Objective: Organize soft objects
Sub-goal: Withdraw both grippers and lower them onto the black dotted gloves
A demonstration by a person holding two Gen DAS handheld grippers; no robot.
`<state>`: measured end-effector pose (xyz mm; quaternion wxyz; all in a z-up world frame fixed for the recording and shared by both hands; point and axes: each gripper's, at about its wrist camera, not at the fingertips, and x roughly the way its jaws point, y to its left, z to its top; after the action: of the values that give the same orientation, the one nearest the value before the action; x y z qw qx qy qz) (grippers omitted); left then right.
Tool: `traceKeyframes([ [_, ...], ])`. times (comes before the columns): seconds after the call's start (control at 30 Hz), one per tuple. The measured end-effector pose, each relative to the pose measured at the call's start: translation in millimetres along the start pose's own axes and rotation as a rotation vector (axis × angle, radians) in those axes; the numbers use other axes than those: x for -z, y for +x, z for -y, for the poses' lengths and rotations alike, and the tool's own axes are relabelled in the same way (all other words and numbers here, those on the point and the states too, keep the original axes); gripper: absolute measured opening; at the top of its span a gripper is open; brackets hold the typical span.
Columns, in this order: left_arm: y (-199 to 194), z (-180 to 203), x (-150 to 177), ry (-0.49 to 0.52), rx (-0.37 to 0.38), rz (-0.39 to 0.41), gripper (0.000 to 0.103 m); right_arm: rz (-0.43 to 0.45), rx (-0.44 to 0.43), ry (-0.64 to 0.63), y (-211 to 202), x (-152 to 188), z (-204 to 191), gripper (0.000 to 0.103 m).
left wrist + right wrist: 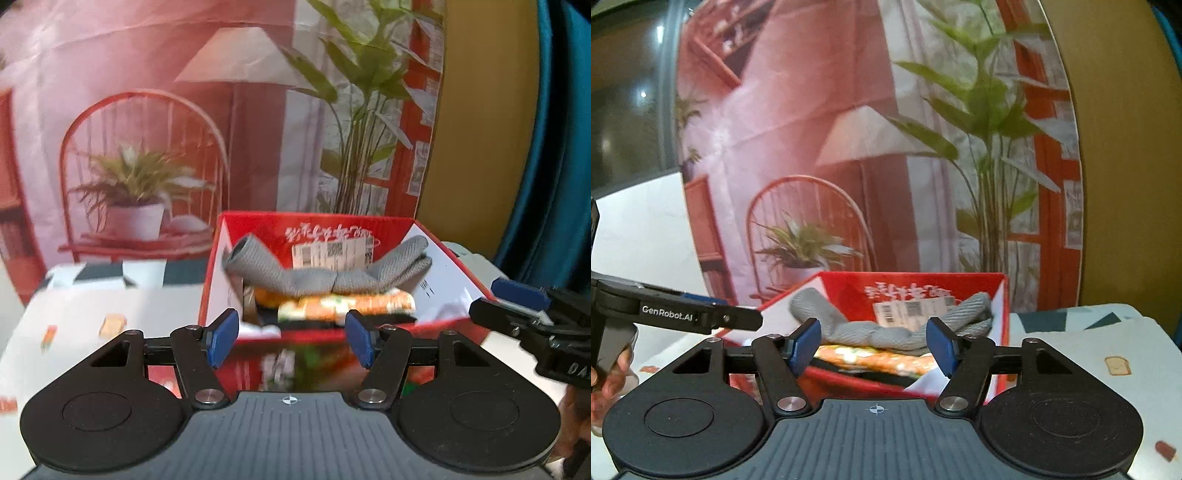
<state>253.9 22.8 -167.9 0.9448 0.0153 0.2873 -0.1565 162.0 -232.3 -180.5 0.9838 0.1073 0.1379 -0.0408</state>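
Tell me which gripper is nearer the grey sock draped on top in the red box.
Roughly level, left perhaps slightly nearer. The left gripper hovers open at the near wall of the red box, facing the grey sock. The right gripper hovers open beside it, at the box's right front corner.

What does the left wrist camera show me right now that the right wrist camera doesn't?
Only the left wrist view shows the right gripper entering from the right edge, plus teal fabric behind it. Only the right wrist view shows the left gripper reaching in from the left, the hand holding it, and a dark window. Both show the red box holding a gray knit cloth over an orange patterned item, in front of a printed backdrop.
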Motion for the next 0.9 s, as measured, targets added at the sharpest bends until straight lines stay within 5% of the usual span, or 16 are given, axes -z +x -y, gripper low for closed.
traceKeyframes([
  [0.13,1,-11,23,-0.04,-0.013,-0.052,0.066,-0.013,-0.006,0.008,-9,25,-12,0.06],
  [0.37,32,-25,71,-0.153,-0.029,-0.179,0.066,-0.173,0.023,0.092,-8,76,-12,0.06],
  [0.53,60,-36,76,-0.22,-0.055,-0.197,0.066,-0.254,0.057,0.149,0,99,-2,0.06],
  [0.7,76,-31,86,-0.185,-0.059,-0.226,0.065,-0.295,0.06,0.15,8,108,1,0.06],
  [0.9,63,-27,99,-0.194,-0.063,-0.194,0.052,-0.32,0.046,0.118,17,110,-1,0.06],
])
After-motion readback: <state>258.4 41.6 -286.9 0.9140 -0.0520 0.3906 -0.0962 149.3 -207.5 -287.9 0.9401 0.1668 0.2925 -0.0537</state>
